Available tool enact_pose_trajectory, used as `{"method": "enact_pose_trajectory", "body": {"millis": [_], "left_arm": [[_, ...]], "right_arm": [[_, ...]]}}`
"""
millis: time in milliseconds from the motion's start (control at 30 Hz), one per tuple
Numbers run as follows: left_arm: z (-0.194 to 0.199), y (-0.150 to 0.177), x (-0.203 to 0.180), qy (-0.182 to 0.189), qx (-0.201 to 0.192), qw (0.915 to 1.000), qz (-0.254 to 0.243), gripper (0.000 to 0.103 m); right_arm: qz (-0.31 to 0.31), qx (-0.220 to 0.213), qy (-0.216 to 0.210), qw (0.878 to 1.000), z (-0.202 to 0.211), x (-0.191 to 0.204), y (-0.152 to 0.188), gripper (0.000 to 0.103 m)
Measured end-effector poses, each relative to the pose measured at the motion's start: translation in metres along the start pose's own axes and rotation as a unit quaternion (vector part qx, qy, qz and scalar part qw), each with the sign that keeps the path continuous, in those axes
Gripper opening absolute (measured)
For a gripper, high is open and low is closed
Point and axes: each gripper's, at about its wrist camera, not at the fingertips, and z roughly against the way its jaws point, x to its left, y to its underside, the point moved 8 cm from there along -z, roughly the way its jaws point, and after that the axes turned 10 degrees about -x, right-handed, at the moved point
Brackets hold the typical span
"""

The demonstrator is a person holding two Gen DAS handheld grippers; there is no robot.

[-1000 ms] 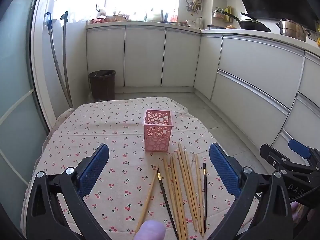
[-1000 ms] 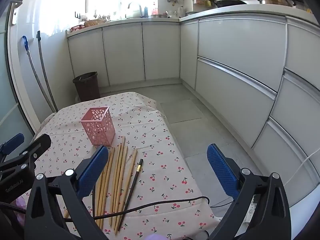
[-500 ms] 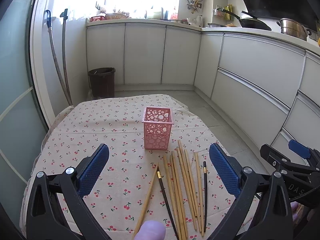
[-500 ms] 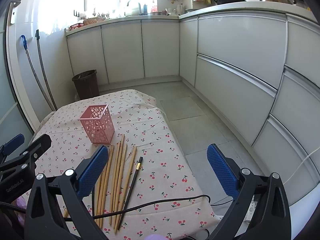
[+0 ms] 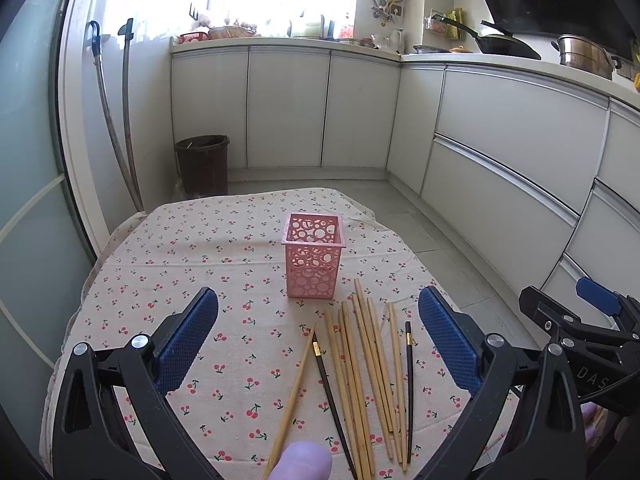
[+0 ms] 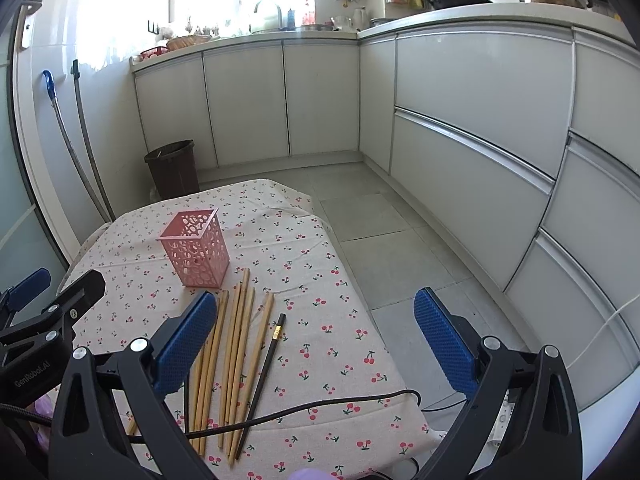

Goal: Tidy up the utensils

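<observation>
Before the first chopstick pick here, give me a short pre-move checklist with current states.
1. Left gripper open and holding nothing: ok.
2. Right gripper open and holding nothing: ok.
3. Pink basket upright, opening facing up: ok.
4. Chopsticks lying flat on the tablecloth, not in the basket: ok.
5. Black cable crosses the chopsticks' near ends: not ok.
6. Basket inside is empty: cannot tell.

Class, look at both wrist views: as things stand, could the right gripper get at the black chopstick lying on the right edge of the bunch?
Probably yes. The right gripper has its jaws wide open and empty, and the black chopstick lies flat on the tablecloth at the bunch's outer edge. Only the black cable crosses its near end.
</observation>
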Motion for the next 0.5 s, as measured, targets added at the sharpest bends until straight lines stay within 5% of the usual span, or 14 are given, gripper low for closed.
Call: {"method": "enact_pose_trajectory", "body": {"millis": [500], "left_arm": [[0.0014,-0.0002,-0.0020,0.002,-0.001,1.0000,-0.001,0.096]], "right_arm": [[-0.001,0.001,-0.001,1.000,0.0002,-0.0001,-0.0006,0.096]]}}
